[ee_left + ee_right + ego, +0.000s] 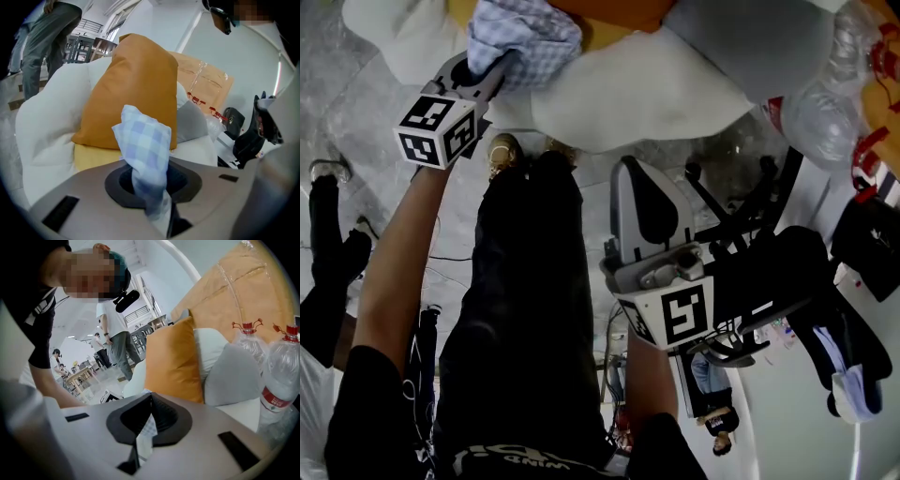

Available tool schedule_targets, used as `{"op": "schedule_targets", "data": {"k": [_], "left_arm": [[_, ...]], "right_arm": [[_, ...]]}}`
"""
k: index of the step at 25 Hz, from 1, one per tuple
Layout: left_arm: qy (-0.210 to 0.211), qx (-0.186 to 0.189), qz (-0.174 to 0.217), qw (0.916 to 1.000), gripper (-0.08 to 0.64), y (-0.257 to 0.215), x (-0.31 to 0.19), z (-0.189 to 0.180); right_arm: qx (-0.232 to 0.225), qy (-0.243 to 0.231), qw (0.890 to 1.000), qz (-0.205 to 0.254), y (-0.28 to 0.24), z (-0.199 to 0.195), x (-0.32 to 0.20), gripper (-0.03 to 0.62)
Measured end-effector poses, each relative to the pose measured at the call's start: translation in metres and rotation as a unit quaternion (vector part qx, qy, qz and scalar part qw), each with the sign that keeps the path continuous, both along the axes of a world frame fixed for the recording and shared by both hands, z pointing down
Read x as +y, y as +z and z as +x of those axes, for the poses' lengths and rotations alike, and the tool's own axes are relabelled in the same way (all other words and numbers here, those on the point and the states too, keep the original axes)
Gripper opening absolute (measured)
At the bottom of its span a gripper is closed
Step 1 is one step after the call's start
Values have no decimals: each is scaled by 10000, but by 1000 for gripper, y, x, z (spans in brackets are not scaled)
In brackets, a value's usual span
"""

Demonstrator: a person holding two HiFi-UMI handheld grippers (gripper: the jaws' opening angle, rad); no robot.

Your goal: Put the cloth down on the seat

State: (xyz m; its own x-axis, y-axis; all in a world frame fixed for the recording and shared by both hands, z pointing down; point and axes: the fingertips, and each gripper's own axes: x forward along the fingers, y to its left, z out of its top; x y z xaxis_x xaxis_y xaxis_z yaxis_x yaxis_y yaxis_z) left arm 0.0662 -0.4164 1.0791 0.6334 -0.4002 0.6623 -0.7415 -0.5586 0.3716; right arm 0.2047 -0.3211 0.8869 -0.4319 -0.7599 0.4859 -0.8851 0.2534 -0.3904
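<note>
A: Where is the cloth (140,140)?
B: Between the fingers of the left gripper (149,197), over the seat (47,140) and in front of the upright cushion (136,79).
A: And to the right?
B: A second cushion (192,124) sits just beside the first, on the seat. Two bottles (276,390) stand right of that.
</note>
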Motion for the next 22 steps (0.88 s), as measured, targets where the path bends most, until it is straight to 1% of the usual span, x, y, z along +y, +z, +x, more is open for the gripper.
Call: {"op": "schedule_targets", "data": {"k": [2, 6, 9, 12, 17, 20, 21, 22], "left_arm": [[13, -149, 3, 9999, 84, 6, -4, -4], [20, -602, -1, 9982, 86, 22, -8, -12], [78, -871, 76, 9961, 89, 25, -8, -15], [73, -1017, 125, 9947, 95, 27, -7, -16], [-14, -1331, 230, 9908, 138, 28, -4, -27], [-43, -1476, 194, 9888, 167, 25, -1, -35], [-68, -1531, 214, 9880, 179, 25, -1, -40], [-98, -1580, 218, 9871, 207, 25, -1, -44]], "right_arm": [[-13, -1, 10000, 8, -2, 0, -1, 20], [-28, 15, 10000, 13, -3, 2, -2, 20], [-39, -20, 10000, 31, -4, -1, -1, 20], [-31, -57, 10000, 43, -5, -2, 0, 20], [-39, -91, 9999, 95, -11, -4, -1, 20], [-54, -116, 9998, 137, -16, -6, -2, 20], [-59, -114, 9998, 142, -17, -7, -2, 20], [-65, -109, 9998, 147, -18, -7, -2, 20]]}}
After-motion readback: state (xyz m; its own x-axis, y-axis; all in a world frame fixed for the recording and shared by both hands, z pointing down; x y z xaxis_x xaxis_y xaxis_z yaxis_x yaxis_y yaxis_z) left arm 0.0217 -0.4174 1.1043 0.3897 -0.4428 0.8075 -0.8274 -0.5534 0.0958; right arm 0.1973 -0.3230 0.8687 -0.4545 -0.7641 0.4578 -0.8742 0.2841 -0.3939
